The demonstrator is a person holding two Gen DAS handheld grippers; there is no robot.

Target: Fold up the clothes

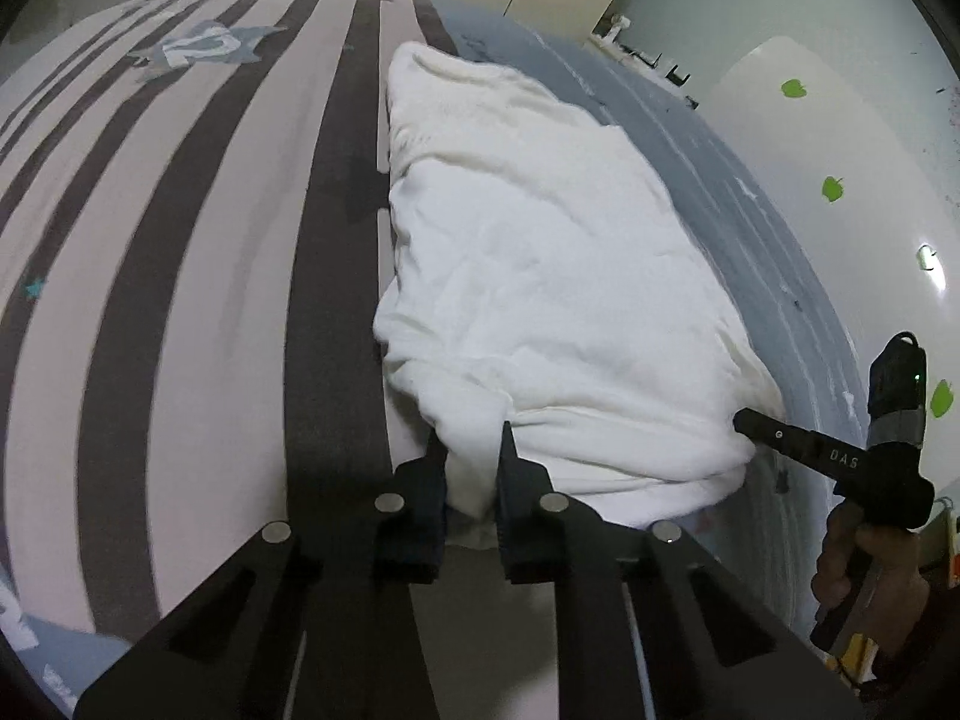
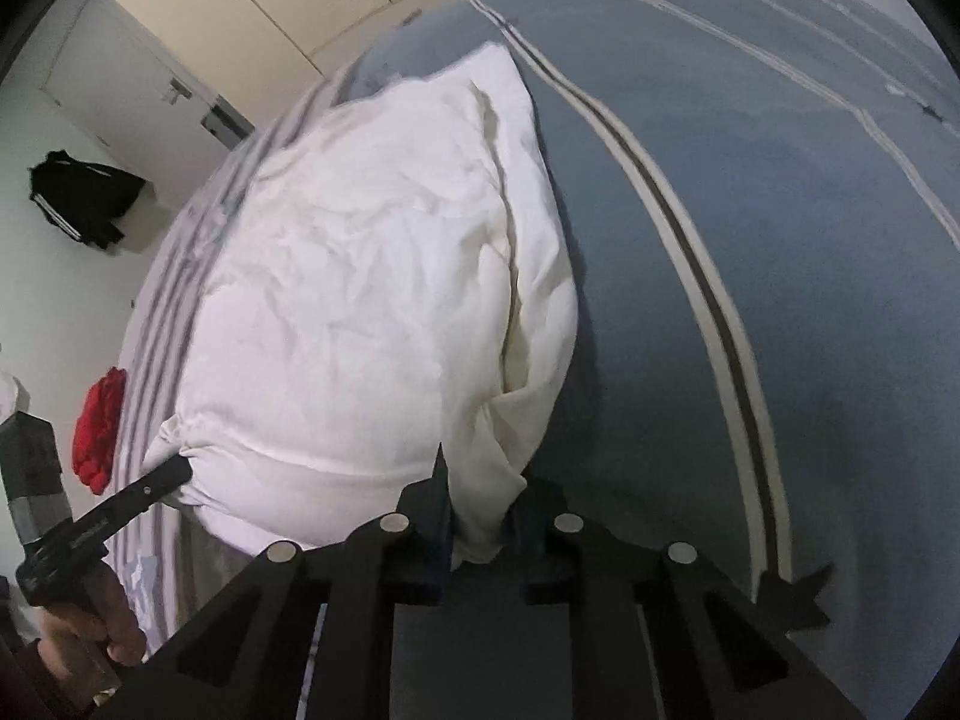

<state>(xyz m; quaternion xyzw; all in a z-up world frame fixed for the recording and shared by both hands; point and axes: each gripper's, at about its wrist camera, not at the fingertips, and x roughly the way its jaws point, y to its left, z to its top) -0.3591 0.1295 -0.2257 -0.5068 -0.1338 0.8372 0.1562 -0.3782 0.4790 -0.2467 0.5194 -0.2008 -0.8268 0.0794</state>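
My left gripper (image 1: 474, 438) and right gripper (image 2: 480, 480) each pinch a near corner of the white garment (image 1: 540, 252) lying on the striped bedcover (image 1: 180, 240). Risk: thin bunched bites may slip when lifted, collapsing the fold.

"das" on right tool (image 1: 744, 420)

The left gripper (image 1: 471, 450) points steeply downward, its two fingers pinched together on a bunched corner of the white garment (image 1: 540, 252). The right gripper (image 2: 480, 480) tilts down likewise, clamped on the neighbouring corner, a hand (image 1: 864, 576) wrapped around its handle.
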